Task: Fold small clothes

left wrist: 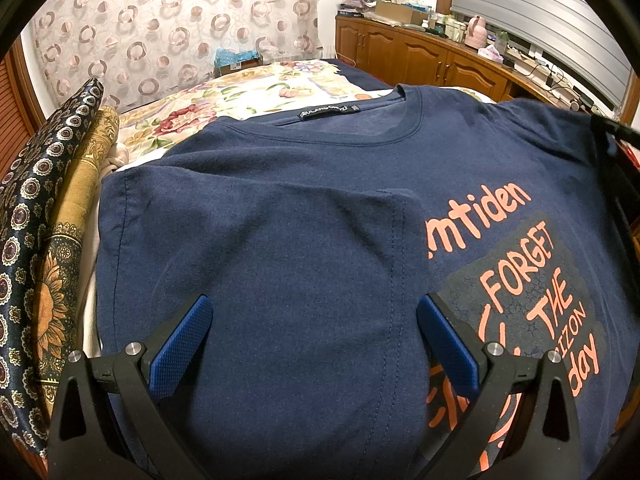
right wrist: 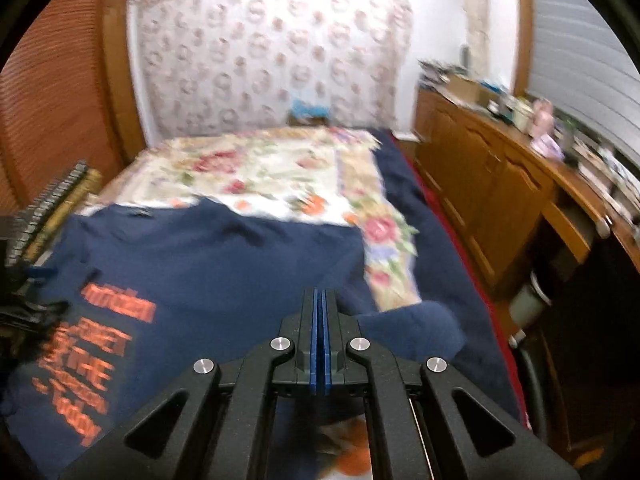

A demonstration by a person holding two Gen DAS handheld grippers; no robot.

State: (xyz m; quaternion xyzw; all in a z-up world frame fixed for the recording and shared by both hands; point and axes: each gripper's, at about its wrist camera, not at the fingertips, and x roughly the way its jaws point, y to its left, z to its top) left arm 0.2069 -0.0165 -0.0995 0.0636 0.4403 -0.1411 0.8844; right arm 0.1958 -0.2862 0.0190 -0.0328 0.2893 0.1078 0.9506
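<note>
A navy T-shirt [left wrist: 304, 208] with orange lettering lies face up on the bed, its left side folded over the middle so part of the print is covered. My left gripper [left wrist: 314, 320] hovers open just above the folded part, blue pads wide apart, holding nothing. In the blurred right wrist view the same T-shirt [right wrist: 208, 264] spreads across the bed, with its right sleeve [right wrist: 412, 328] lying loose beside my right gripper [right wrist: 320, 300]. That gripper's blue pads are pressed together; no cloth shows between them.
A floral bedspread [left wrist: 256, 96] covers the bed behind the shirt. Patterned folded fabrics [left wrist: 44, 240] are stacked at the left. A wooden cabinet [right wrist: 492, 184] with clutter on top runs along the right. A patterned curtain [left wrist: 168, 28] hangs at the back.
</note>
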